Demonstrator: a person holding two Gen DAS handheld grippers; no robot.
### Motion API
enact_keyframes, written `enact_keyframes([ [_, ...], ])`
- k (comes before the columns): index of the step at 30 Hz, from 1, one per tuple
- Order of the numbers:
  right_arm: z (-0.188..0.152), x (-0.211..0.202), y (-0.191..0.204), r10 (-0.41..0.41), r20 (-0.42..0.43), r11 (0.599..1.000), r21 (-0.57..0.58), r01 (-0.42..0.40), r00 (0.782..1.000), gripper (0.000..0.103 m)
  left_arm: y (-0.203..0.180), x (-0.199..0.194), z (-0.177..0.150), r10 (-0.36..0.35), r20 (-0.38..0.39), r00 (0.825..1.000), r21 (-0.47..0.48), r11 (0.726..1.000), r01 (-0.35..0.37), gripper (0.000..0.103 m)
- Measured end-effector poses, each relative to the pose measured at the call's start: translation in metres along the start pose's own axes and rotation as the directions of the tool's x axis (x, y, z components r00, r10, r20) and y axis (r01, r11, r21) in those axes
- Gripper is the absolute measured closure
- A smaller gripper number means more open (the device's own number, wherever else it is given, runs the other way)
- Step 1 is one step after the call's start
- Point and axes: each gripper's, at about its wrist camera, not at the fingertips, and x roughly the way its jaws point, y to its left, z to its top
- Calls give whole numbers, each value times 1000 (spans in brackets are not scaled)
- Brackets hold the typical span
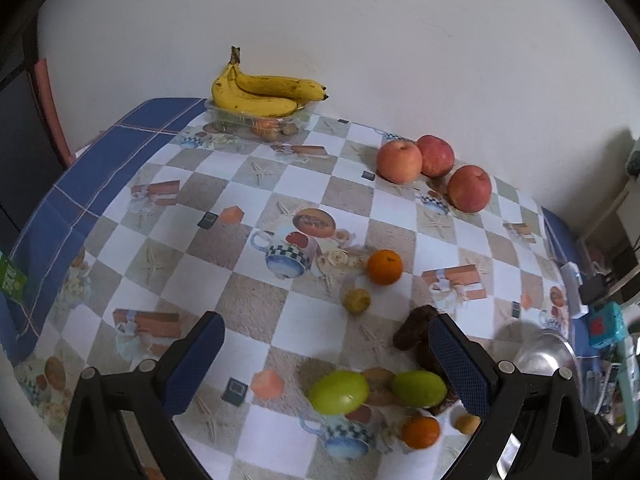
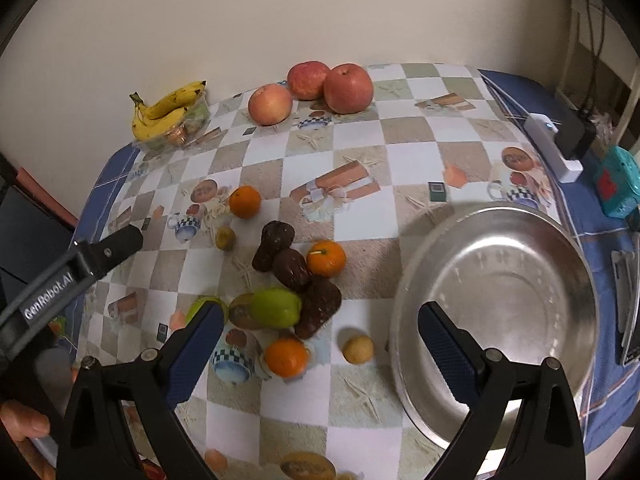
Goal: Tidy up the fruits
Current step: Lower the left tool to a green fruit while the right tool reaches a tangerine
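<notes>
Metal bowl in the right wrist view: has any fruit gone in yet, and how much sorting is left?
Done: nothing visible; the metal bowl is empty. In hand: nothing; the left gripper and the right gripper are both open, above the table. Left: three apples, three oranges, green fruits, dark brown fruits and small yellowish ones, all loose on the tablecloth. The bananas rest on a clear tray.

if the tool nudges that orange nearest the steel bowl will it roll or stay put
The orange looks round and smooth on a flat cloth, so it would probably roll. The bowl sits to its right and the small yellow fruit lies between, so a rightward roll would likely stop early.
</notes>
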Motion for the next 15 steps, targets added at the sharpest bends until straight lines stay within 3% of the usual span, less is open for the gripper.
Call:
enact_keyframes([
  [1, 1, 3, 1, 1, -5, 1000, -2, -1, 1000, 8, 1, 3, 0, 8, -11, 1000, 11, 1000, -8, 0],
  [2, 1, 6, 2, 4, -11, 1000, -5, -4, 1000, 19, 2, 6, -1, 9, -26, 1000, 17, 1000, -8, 0],
  [4, 1, 13, 3, 4, -29, 1000, -18, -5, 1000, 30, 5, 9, -3, -32, -60, 998, 2, 999, 32, 0],
  [7, -4, 23, 3, -6, -59, 999, -41, 4, 998, 30, 7, 17, -11, -55, -111, 992, -12, 998, 54, 0],
  [9, -9, 29, 2, -5, -82, 999, -41, 1, 997, 33, 4, 24, -17, -30, -149, 988, -7, 1000, 29, 6],
  [10, -10, 31, 1, 1, -91, 999, -41, -5, 996, 35, 3, 29, -20, -41, -171, 984, -10, 999, 40, 15],
  [15, -21, 45, 9, 51, -156, 997, -50, -60, 986, 37, 1, 50, -35, -113, -288, 951, -53, 993, 102, 21],
])
